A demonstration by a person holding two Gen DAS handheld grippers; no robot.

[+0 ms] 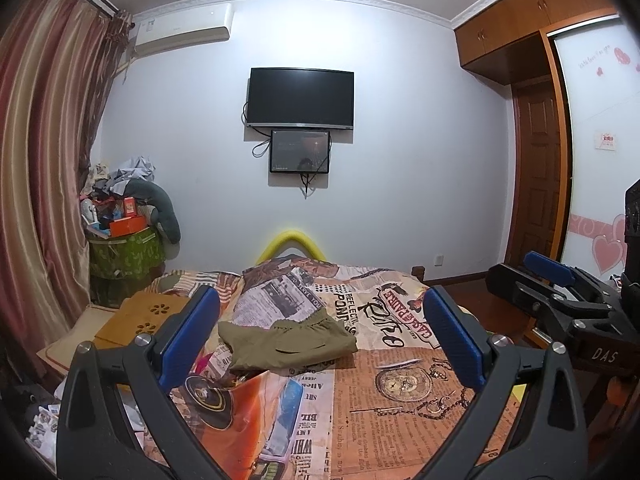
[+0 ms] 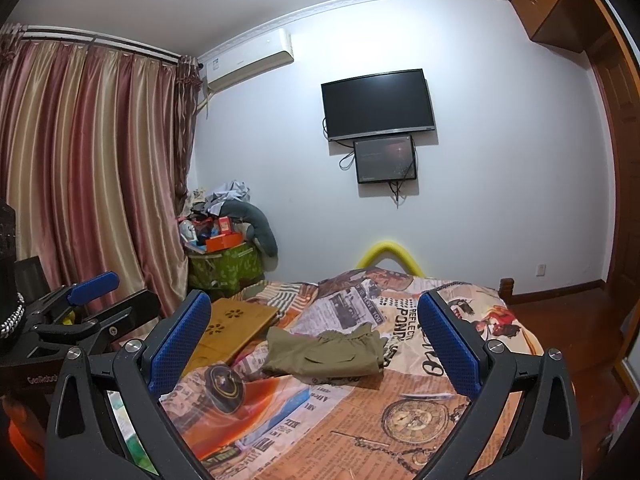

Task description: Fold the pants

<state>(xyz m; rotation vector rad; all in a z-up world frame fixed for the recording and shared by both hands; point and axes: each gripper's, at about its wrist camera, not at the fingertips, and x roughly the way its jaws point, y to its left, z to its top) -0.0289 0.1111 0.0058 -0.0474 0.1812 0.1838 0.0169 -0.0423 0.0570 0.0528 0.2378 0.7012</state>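
Observation:
Olive-green pants (image 1: 286, 342) lie folded in a compact bundle on the bed's printed cover, elastic waistband toward the far side; the right wrist view shows the pants (image 2: 326, 354) too. My left gripper (image 1: 320, 340) is open, held above the near part of the bed, well short of the pants, nothing between its blue pads. My right gripper (image 2: 314, 346) is open as well, equally far back and empty. In the left wrist view the right gripper (image 1: 548, 280) shows at the right edge; in the right wrist view the left gripper (image 2: 92, 292) shows at the left edge.
The bed (image 1: 400, 400) has a newspaper-print cover. A wooden lap board (image 2: 236, 320) lies on its left side. A cluttered green box (image 2: 224, 264) stands by the curtain (image 2: 88, 168). A TV (image 1: 300, 98) hangs on the far wall, wardrobe (image 1: 532, 120) to the right.

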